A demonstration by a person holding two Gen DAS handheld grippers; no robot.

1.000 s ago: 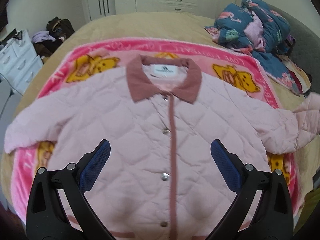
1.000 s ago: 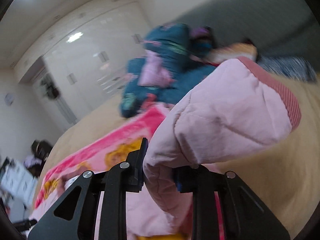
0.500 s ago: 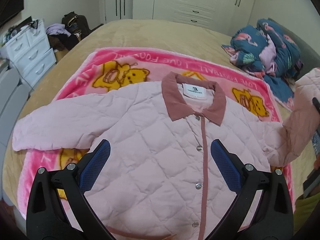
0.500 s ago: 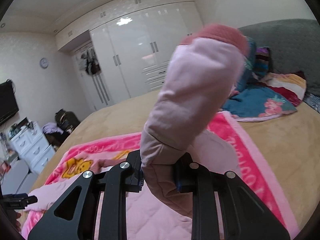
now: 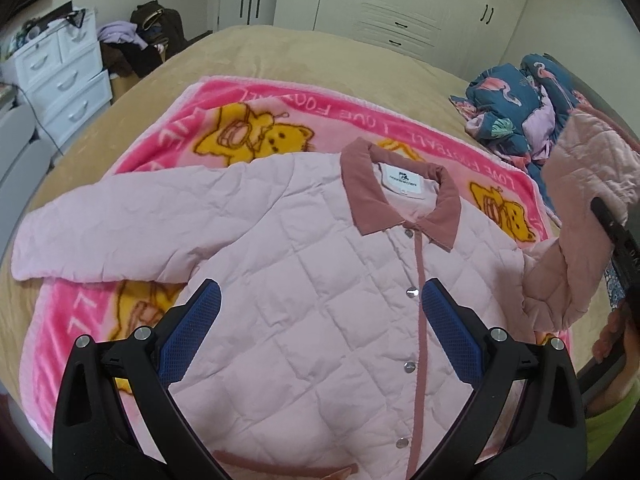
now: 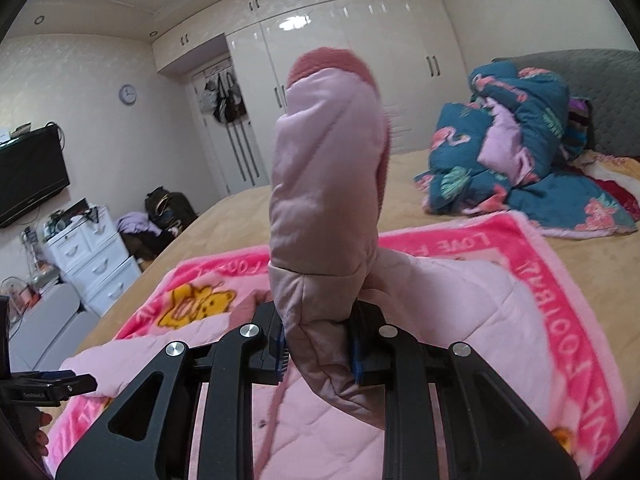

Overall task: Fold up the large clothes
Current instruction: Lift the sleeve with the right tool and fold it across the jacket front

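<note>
A pale pink quilted jacket (image 5: 320,280) with a dusty-rose collar (image 5: 400,200) lies face up and buttoned on a pink bear-print blanket (image 5: 248,120) on the bed. My left gripper (image 5: 320,332) is open and empty, hovering above the jacket's front. My right gripper (image 6: 318,354) is shut on the jacket's right sleeve (image 6: 328,184) and holds it lifted, cuff pointing up. The raised sleeve also shows at the right edge of the left wrist view (image 5: 576,208). The jacket's other sleeve (image 5: 100,232) lies flat, stretched out to the left.
A heap of blue flamingo-print bedding (image 5: 516,108) lies at the bed's far right, against a grey headboard (image 6: 608,92). A white drawer unit (image 5: 60,76) and bags (image 5: 156,36) stand left of the bed. White wardrobes (image 5: 400,0) line the far wall.
My right gripper has lifted the sleeve off the bed and swung it upright and inward. My left gripper's view has shifted left, so the jacket now sits further right.
</note>
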